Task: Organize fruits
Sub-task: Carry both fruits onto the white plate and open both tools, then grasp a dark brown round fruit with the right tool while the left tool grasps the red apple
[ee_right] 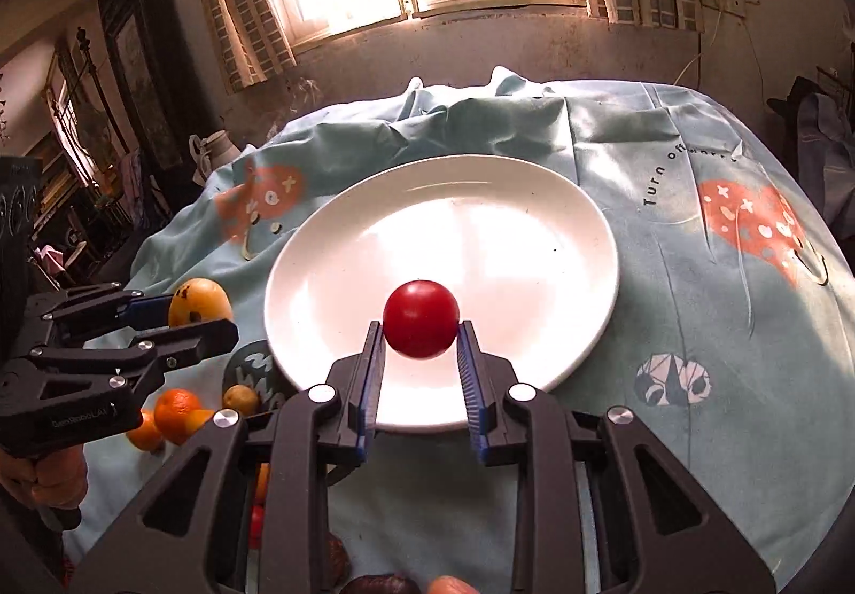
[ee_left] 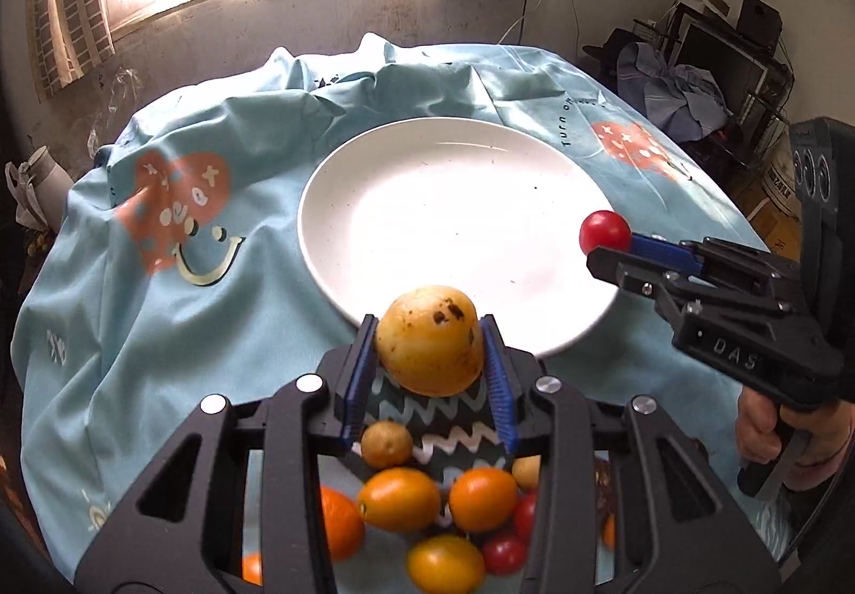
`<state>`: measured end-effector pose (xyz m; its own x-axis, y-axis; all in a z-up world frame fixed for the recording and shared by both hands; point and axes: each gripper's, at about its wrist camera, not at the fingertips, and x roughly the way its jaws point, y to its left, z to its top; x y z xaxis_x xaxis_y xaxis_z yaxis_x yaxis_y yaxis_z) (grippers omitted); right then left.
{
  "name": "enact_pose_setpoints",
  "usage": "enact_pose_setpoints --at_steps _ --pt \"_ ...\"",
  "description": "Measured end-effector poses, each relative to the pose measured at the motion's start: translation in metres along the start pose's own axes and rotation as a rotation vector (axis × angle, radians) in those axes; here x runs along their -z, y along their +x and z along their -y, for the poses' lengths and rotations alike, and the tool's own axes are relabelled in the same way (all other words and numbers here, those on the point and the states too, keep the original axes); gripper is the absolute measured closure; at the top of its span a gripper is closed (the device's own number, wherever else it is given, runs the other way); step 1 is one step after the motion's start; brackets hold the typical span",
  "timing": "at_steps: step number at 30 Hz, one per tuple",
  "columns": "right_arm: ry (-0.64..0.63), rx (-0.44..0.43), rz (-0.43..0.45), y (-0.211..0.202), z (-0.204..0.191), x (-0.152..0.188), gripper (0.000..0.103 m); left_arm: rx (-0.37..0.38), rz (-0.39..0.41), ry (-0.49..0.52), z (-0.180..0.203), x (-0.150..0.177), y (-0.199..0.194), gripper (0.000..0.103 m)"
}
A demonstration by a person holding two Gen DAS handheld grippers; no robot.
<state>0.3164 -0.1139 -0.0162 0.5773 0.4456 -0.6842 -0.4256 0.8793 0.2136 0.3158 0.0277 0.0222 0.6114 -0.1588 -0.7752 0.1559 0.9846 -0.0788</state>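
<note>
The left tongs (ee_left: 430, 343) were clenched on a spotted yellow fruit (ee_left: 430, 337), held above the near rim of the white plate (ee_left: 374, 198), which lay bare on the blue cloth (ee_left: 187, 300) over the worktop. The right tongs (ee_right: 421, 327) gripped a red tomato (ee_right: 421, 319) over the plate's near half. The remaining fruit pile (ee_left: 427, 503), oranges, small yellow fruits and tomatoes, lay on the cloth below the left tongs, short of the plate.

The step in hand looked like setting both pieces down. To do it well, each should probably be lowered almost to the plate before the tongs let go, since round fruit dropped from height would likely roll off the shallow rim. Placing them apart, one kind per side, would leave room for the rest.
</note>
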Motion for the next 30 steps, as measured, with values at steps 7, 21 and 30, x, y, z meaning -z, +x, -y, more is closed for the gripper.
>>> enact_pose_setpoints --at_steps 7,21,30 --pt "0.001 -0.003 -0.079 0.038 0.007 -0.001 0.075 -0.042 -0.103 -0.017 -0.007 -0.020 0.065 0.064" --pt "-0.099 -0.027 0.019 -0.048 -0.002 0.037 0.046 -0.065 0.074 -0.043 0.000 0.050 -0.039 0.014" --pt "-0.296 -0.135 -0.111 -0.073 -0.009 0.096 0.046 -0.037 0.108 -0.069 0.006 0.168 -0.096 0.010"
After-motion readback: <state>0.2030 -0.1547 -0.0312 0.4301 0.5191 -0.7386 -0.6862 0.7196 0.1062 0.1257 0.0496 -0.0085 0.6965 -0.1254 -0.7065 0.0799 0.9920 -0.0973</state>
